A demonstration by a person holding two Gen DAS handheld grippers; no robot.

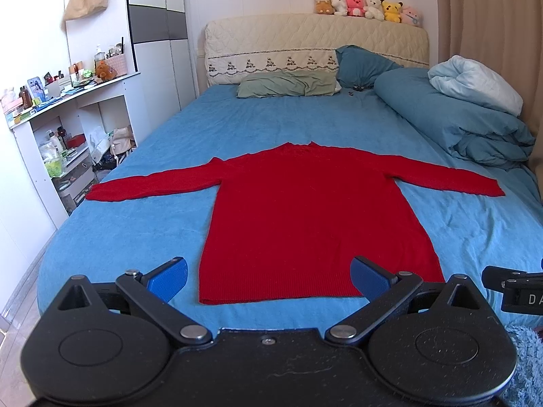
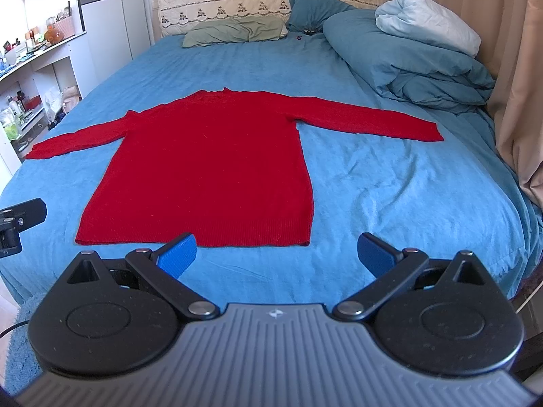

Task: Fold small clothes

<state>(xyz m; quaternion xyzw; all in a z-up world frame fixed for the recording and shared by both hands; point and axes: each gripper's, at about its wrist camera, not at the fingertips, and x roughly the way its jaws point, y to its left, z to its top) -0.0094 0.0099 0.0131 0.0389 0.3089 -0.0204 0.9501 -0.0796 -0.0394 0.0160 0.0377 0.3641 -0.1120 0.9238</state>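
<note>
A red long-sleeved sweater lies flat on the blue bed sheet, both sleeves spread out sideways, hem toward me. It also shows in the right wrist view. My left gripper is open and empty, hovering just before the hem, its blue pads straddling the hem's width. My right gripper is open and empty, near the hem's right corner, a little short of it. The right gripper's body shows at the left view's right edge.
Blue duvet and white blanket are piled at the bed's right. Pillows lie by the headboard with plush toys on top. Cluttered white shelves stand left of the bed. A curtain hangs at the right.
</note>
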